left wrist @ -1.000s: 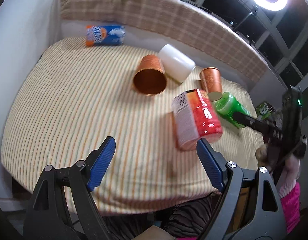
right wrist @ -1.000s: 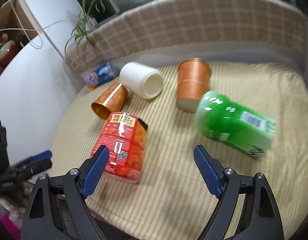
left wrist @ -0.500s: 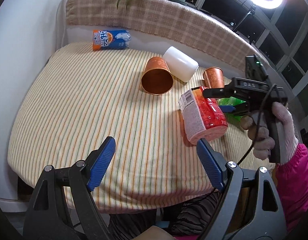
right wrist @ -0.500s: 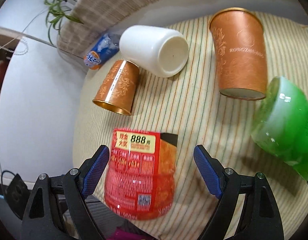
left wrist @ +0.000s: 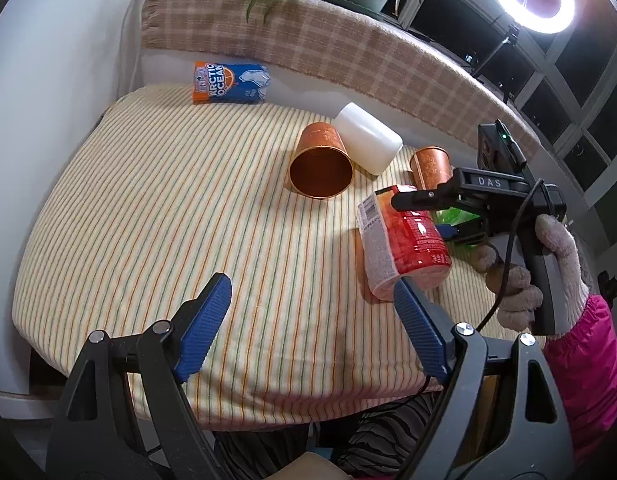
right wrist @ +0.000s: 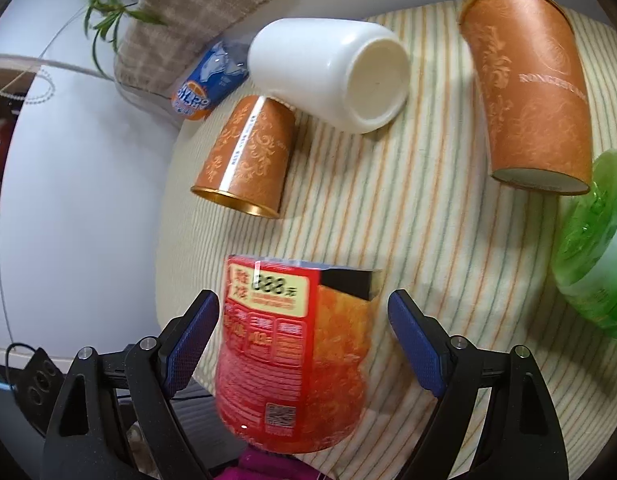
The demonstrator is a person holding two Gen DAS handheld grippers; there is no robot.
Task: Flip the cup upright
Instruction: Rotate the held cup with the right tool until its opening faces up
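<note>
From my left claw (left wrist: 308,328), which gapes wide and holds nothing, I hang back off the striped tablecloth (left wrist: 156,216) so the other hand has room. The red cup (left wrist: 404,240) lies on its side near the front edge.

My right claw (right wrist: 304,340) straddles that red cup (right wrist: 296,356), jaws spread and seemingly not touching, lined up for a side grip.

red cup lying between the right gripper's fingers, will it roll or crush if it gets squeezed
The red cup lies on its side on the striped cloth, and its round body suggests it may roll if nudged sideways. It looks like thin plastic wrapped in a glossy label, so probably light, somewhat slippery, and liable to dent under a hard squeeze. The right gripper is open around it.
</note>
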